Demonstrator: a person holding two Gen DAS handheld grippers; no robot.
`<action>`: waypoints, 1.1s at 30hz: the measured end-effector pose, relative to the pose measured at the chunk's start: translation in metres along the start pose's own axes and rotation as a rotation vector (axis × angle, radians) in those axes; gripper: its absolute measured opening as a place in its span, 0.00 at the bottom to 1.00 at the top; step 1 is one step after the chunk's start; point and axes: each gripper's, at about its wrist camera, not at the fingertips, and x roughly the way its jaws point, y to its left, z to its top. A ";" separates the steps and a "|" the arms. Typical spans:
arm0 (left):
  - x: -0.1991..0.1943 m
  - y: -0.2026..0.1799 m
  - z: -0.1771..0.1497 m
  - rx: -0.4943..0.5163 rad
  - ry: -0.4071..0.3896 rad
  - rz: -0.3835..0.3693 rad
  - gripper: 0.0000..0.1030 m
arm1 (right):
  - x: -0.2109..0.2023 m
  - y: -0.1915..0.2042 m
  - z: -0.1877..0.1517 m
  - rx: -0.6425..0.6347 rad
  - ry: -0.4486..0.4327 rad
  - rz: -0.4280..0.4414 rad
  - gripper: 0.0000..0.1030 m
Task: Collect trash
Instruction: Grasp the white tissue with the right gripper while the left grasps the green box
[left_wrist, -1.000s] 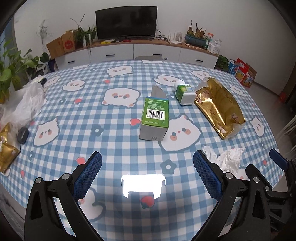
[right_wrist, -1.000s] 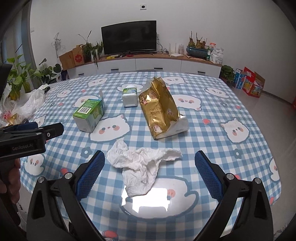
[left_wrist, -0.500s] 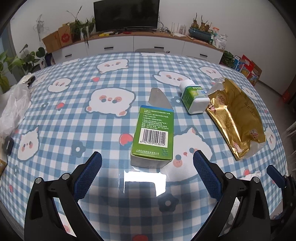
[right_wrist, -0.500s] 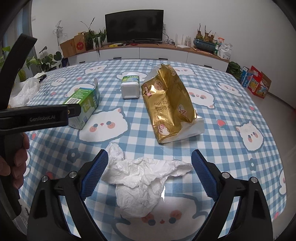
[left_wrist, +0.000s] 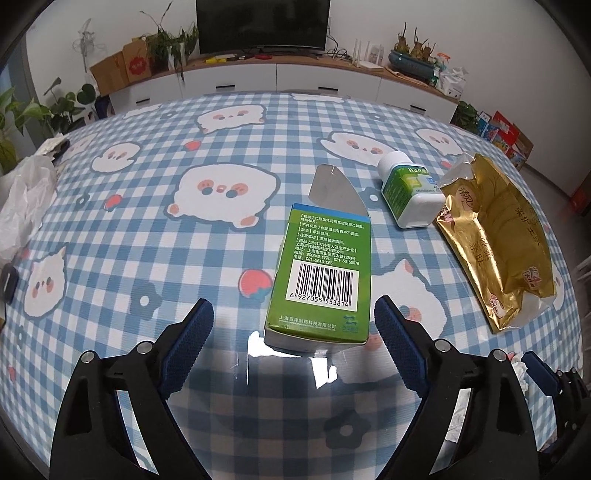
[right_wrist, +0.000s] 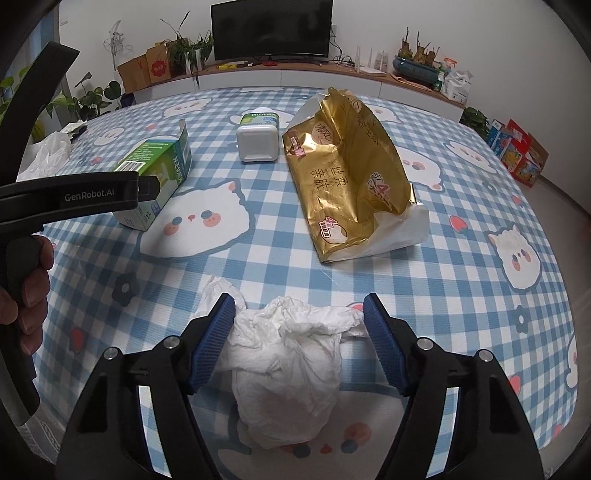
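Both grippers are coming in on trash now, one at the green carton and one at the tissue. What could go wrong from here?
1. The left gripper, jaws just closing, frames only the near end of the green cardboard medicine carton; it may pivot or slide away.
2. The right gripper, also closing, straddles the crumpled white tissue, whose tail lies outside the left pad; it may catch only a fold.
3. The carton's open flap points toward the white plastic bottle; a push could knock it.

I read a barcode numbered 6 927055 553814 on the green box (left_wrist: 320, 273) at the centre of the left wrist view, under lines of Chinese print. At the left edge of the right wrist view, the left gripper (right_wrist: 79, 195) reads "GenRobot.AI".
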 end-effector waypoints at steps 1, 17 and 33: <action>0.000 0.000 0.000 0.002 0.000 -0.003 0.80 | 0.000 0.000 0.000 -0.001 0.004 0.000 0.63; 0.008 0.000 -0.003 0.002 0.039 -0.047 0.47 | 0.007 -0.007 -0.001 0.027 0.061 -0.005 0.30; -0.003 -0.003 -0.009 0.023 0.036 -0.021 0.46 | -0.004 -0.012 0.002 0.046 0.069 -0.021 0.07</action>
